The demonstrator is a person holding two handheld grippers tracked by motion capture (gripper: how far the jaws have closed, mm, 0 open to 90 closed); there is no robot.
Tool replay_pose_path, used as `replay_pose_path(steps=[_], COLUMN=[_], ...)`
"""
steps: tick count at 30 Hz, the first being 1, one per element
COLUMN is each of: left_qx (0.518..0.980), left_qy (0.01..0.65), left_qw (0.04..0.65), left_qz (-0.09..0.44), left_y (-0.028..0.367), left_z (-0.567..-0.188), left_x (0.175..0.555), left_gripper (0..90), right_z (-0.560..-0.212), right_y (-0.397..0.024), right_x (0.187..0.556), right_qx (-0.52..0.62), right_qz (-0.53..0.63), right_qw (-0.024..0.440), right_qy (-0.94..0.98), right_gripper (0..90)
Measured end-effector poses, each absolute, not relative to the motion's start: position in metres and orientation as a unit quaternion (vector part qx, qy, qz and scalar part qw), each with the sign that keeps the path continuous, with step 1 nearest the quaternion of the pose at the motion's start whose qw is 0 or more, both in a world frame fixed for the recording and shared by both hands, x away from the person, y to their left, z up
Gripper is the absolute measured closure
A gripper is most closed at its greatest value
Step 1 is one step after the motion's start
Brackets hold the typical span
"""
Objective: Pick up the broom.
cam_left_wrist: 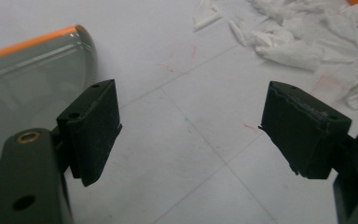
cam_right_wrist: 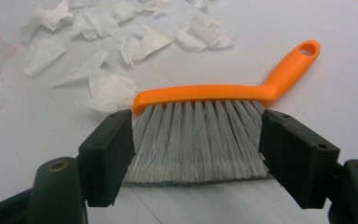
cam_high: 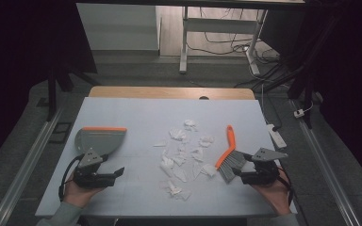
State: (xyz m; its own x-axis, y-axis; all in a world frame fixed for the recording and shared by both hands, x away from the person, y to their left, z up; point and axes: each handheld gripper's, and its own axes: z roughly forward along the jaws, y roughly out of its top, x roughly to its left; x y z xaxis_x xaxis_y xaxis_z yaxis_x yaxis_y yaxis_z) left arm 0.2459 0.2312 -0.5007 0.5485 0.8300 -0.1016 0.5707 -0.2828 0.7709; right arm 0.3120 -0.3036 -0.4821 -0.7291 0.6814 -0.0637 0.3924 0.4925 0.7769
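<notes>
The brush (cam_right_wrist: 200,135) is laid flat on the counter (cam_high: 136,113) at the right, its grey bristles turned toward the person and its orange handle slanted away toward the far edge. It is seen between the jaws of the right tool (cam_right_wrist: 198,156), which are spread wide on either side of the bristle head; whether the pads press the bristles cannot be told, and the brush appears to rest on the surface rather than to be gripped. The head seems an awkward place to take it; the handle would probably serve better, and it lies free with bare counter around it.

Just to the left of the brush, the torn paper scraps (cam_high: 184,155) are scattered in a loose patch across the middle of the counter, some near the bristles.

Farther left the dustpan (cam_high: 100,140) is set down with its orange lip toward the far edge, well apart from the scraps. The left tool (cam_high: 115,173) is held just in front of it, jaws apart and empty, above bare surface.

Open room is left between the scraps and the dustpan, enough for a sweep leftward. The near edge of the counter lies close to both hands, and scraps nearest it could be pushed off.
</notes>
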Motion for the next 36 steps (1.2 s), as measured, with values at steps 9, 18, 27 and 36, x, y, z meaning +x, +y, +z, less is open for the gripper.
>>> replay_pose_path(steps=[9, 18, 27, 36], left_qx=[0.786, 0.788, 0.79, 0.787], left_qy=[0.441, 0.437, 0.434, 0.433], left_qw=[0.396, 0.395, 0.392, 0.397], left_qz=[0.175, 0.177, 0.183, 0.19], left_y=[0.2307, 0.2325, 0.2319, 0.2319], left_z=[-0.4992, -0.5015, -0.5024, -0.502], left_x=[0.2449, 0.2456, 0.2473, 0.2472], left_gripper=[20.2, 20.3, 20.4, 20.6], right_z=[-0.4836, -0.4846, -0.4877, -0.4785], right_y=[-0.302, -0.2999, -0.2972, -0.295], right_x=[0.3133, 0.3119, 0.3131, 0.3117], right_qx=[0.309, 0.31, 0.312, 0.323], right_qz=[0.386, 0.383, 0.376, 0.401], right_qw=[0.181, 0.179, 0.174, 0.171], right_qy=[0.85, 0.852, 0.855, 0.84], right_gripper=[27.2, 27.4, 27.2, 28.4])
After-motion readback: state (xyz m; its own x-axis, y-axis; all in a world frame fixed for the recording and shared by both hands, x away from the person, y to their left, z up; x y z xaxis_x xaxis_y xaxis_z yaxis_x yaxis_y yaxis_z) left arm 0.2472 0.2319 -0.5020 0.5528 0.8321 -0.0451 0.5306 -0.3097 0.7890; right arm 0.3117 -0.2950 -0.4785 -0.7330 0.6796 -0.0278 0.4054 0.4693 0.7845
